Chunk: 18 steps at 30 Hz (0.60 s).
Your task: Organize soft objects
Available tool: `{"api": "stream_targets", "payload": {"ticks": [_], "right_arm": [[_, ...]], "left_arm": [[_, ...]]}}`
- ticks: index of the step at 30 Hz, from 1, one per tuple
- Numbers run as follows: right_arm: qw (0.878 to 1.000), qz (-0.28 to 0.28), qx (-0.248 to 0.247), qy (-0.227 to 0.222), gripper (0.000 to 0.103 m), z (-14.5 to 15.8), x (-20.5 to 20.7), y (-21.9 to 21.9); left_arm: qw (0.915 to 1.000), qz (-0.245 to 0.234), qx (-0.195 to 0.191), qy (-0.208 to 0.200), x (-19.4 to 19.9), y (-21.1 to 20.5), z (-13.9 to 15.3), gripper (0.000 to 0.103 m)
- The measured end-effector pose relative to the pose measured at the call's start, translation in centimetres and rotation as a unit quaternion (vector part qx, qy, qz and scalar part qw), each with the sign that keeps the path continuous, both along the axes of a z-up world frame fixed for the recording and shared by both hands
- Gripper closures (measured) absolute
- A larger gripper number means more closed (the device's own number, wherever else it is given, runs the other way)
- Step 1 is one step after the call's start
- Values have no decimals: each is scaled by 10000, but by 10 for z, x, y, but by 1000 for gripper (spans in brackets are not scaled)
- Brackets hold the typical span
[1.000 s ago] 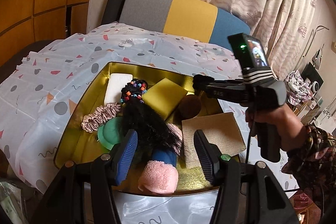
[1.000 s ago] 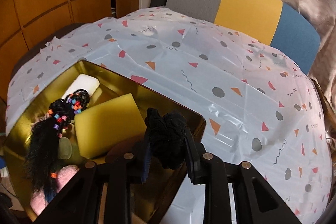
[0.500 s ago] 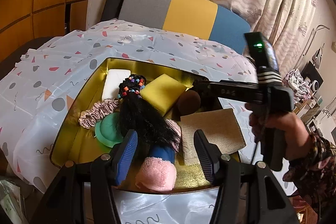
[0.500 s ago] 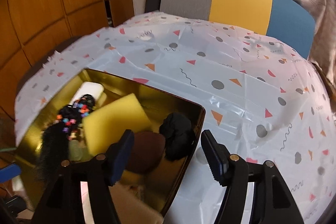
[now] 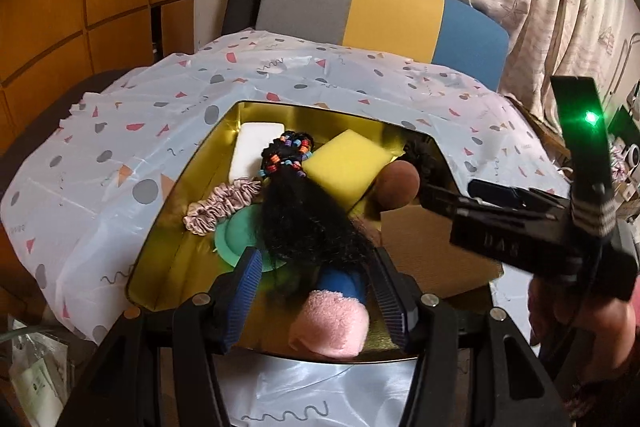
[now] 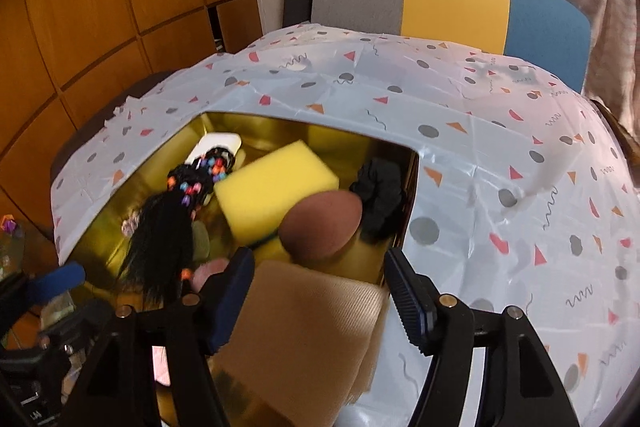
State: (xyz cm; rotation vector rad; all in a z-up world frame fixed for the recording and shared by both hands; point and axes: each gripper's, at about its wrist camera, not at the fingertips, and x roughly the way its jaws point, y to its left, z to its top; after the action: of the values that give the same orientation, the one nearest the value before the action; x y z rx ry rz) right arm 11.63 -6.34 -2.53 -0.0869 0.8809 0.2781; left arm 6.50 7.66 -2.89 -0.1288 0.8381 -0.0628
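While scanning from the left, finding the left gripper [image 5: 314, 259] hanging over the near rim of the gold tray [image 5: 176, 267], standing roughly half open and gripping nothing. Lying straight ahead of its fingers, just below and between them: the pink towel roll [image 5: 330, 323], resting on the tray floor at the near edge, with a blue piece [image 5: 344, 283] and the loose end of the black beaded hairpiece [image 5: 304, 223] crowding its far end. Running far to near, that roll's long axis, so probably letting the jaws close across its width on a straight drop, though likely snagging hair if reaching too far in. Moving right: yellow sponge [image 5: 346, 167] and brown ball [image 5: 398, 185] sitting mid-tray, black scrunchie [image 6: 380, 195] lying in the far right corner, clear of both grippers. Finishing at the right gripper [image 6: 319, 263], having just been opening its jaws, now standing wide with nothing pressed between them, hanging over the beige cloth [image 6: 304, 323] draping over the near right rim. Judging the left hand nearer the roll, the right nearer the cloth.
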Motion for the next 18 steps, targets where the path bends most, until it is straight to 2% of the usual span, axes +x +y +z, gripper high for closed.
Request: {"api": "stream_targets", "payload": {"ticks": [5,14,18], "right_arm": [[9998,-190,50,32,34,-1,-12,0],[9984,-448,336,-49,32,9,-46,5],[9966,-731,192,-316,16,20,-63,9]], "left_arm": [[9997,141,178,31,0,3,-1,47],[9950,539,821,-158,-3,6,15,46],[9895,750,1227,-114,-6,7,24,46]]}}
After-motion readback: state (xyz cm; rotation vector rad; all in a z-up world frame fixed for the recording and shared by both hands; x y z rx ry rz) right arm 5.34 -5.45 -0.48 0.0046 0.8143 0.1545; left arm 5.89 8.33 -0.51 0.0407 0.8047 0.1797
